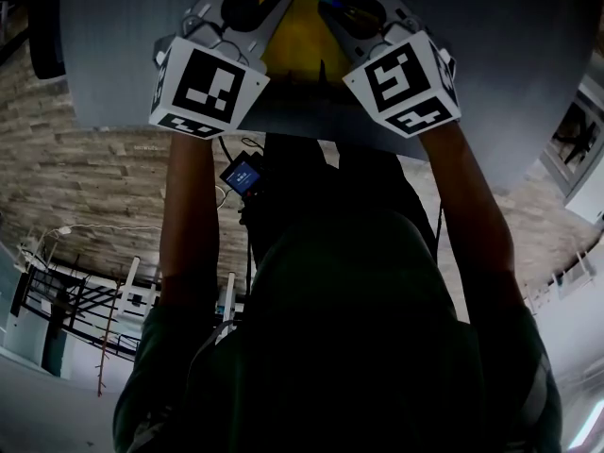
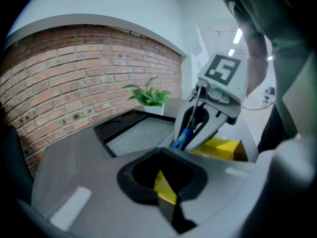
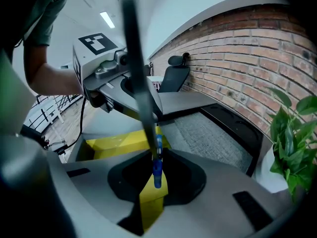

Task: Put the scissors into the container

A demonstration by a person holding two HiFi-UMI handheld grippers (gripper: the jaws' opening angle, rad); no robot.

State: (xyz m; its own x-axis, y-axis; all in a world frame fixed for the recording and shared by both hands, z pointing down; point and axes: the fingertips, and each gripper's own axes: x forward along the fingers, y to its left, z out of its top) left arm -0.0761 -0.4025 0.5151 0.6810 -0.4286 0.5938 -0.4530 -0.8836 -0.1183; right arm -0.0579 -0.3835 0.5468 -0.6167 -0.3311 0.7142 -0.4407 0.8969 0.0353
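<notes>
The scissors point(image 3: 156, 170) have a blue grip and a long dark shaft that rises toward the camera. My right gripper point(image 3: 154, 182) is shut on them at the blue part, directly over the yellow container point(image 3: 116, 145). In the left gripper view the same scissors point(image 2: 182, 138) hang from the right gripper point(image 2: 190, 133) above the container point(image 2: 220, 148). My left gripper point(image 2: 166, 190) shows a narrow gap with nothing in it; yellow shows through. In the head view both grippers, left point(image 1: 247, 3) and right point(image 1: 351, 8), hover side by side over the container point(image 1: 302, 41).
A black tray with a grey mat point(image 3: 218, 138) lies on the grey table point(image 2: 74, 162) beyond the container. A potted plant point(image 3: 292, 143) stands at the table's far end by the brick wall. An office chair point(image 3: 173, 76) stands behind the table.
</notes>
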